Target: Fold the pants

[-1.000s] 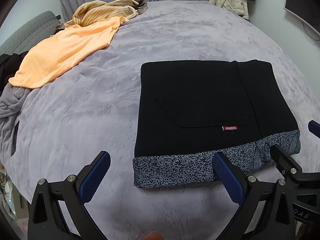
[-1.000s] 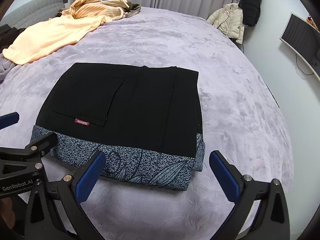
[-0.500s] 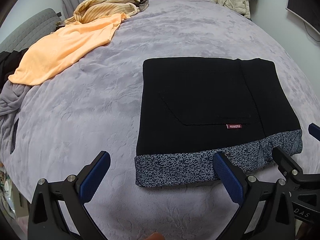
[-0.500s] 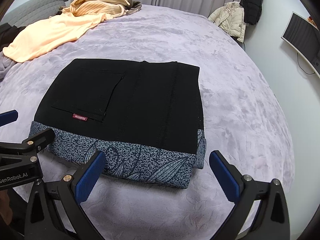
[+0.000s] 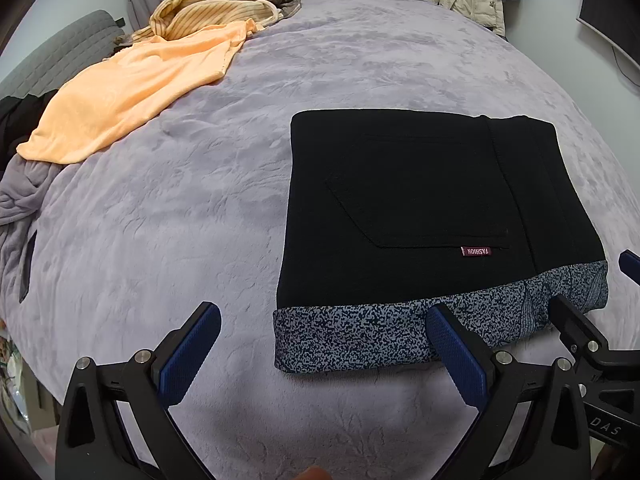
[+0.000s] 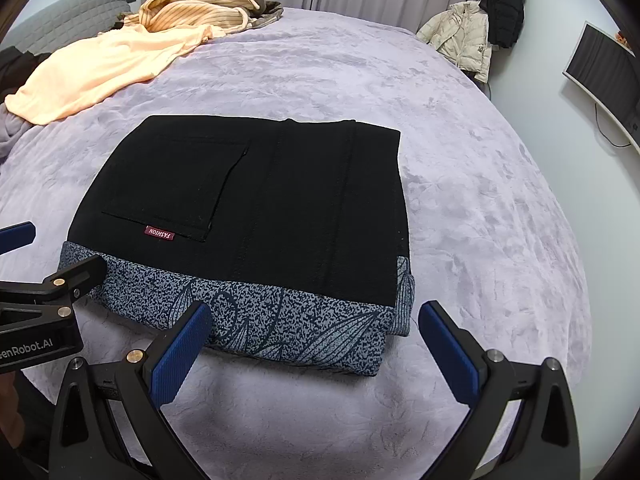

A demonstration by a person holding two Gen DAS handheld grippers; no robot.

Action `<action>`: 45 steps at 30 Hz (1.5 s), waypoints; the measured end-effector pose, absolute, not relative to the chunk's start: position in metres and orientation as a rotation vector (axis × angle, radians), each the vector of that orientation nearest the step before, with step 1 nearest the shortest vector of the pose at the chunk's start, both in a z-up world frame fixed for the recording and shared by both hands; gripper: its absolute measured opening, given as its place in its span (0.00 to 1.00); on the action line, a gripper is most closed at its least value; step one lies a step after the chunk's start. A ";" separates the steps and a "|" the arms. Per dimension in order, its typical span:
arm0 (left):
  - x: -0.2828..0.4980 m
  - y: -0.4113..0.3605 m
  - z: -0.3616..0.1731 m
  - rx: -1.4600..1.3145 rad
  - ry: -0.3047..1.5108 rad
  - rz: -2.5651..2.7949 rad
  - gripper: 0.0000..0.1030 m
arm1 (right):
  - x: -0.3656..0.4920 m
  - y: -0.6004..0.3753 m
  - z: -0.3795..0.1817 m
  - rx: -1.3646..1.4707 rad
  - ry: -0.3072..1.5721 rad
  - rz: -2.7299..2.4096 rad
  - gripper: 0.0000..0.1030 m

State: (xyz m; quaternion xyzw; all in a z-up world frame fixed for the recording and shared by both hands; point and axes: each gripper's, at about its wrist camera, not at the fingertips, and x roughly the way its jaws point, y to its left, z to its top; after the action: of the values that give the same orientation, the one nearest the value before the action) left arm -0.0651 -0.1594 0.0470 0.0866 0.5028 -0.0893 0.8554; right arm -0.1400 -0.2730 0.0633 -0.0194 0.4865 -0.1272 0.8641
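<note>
The black pants lie folded into a flat rectangle on the lilac bed cover, back pocket with a small red label facing up. A blue-grey patterned layer shows along the near edge. My left gripper is open, held just short of the pants' near left corner, nothing between its blue pads. My right gripper is open too, straddling the near right part of the patterned edge from slightly above, holding nothing. Each gripper appears at the side of the other's view.
An orange garment and a striped yellow one lie at the far left of the bed. Grey clothing hangs off the left edge. Jackets and a monitor stand at the far right.
Both grippers have drawn back slightly and risen from the folded pants. The pants have not moved.
</note>
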 end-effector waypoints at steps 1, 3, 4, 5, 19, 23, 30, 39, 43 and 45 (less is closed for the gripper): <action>-0.065 -0.159 0.047 0.183 1.057 -0.188 1.00 | -0.140 -0.273 0.063 -0.040 1.020 -0.266 1.00; -0.065 -0.159 0.047 0.183 1.057 -0.188 1.00 | -0.140 -0.273 0.063 -0.039 1.020 -0.266 1.00; -0.065 -0.159 0.047 0.183 1.058 -0.189 1.00 | -0.140 -0.274 0.064 -0.040 1.020 -0.265 1.00; -0.065 -0.159 0.047 0.181 1.059 -0.189 1.00 | -0.140 -0.274 0.064 -0.041 1.020 -0.265 1.00; -0.065 -0.157 0.047 0.177 1.061 -0.190 1.00 | -0.141 -0.272 0.064 -0.038 1.021 -0.269 1.00; -0.065 -0.157 0.047 0.175 1.061 -0.191 1.00 | -0.141 -0.271 0.064 -0.037 1.021 -0.271 1.00; -0.065 -0.159 0.047 0.166 1.066 -0.191 1.00 | -0.140 -0.272 0.066 -0.040 1.014 -0.264 1.00; -0.070 -0.170 0.052 0.172 1.058 -0.199 1.00 | -0.142 -0.275 0.070 -0.031 1.000 -0.250 1.00; -0.072 -0.180 0.057 0.181 1.043 -0.200 1.00 | -0.145 -0.284 0.071 -0.027 0.994 -0.242 1.00; -0.074 -0.191 0.061 0.184 1.039 -0.214 1.00 | -0.148 -0.293 0.072 -0.021 0.987 -0.242 1.00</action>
State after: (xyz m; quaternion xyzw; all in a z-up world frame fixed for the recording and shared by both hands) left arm -0.0740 -0.1911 0.0606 0.0877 0.4946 -0.1019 0.8587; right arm -0.1484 -0.2933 0.0721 -0.0100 0.4725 -0.1160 0.8736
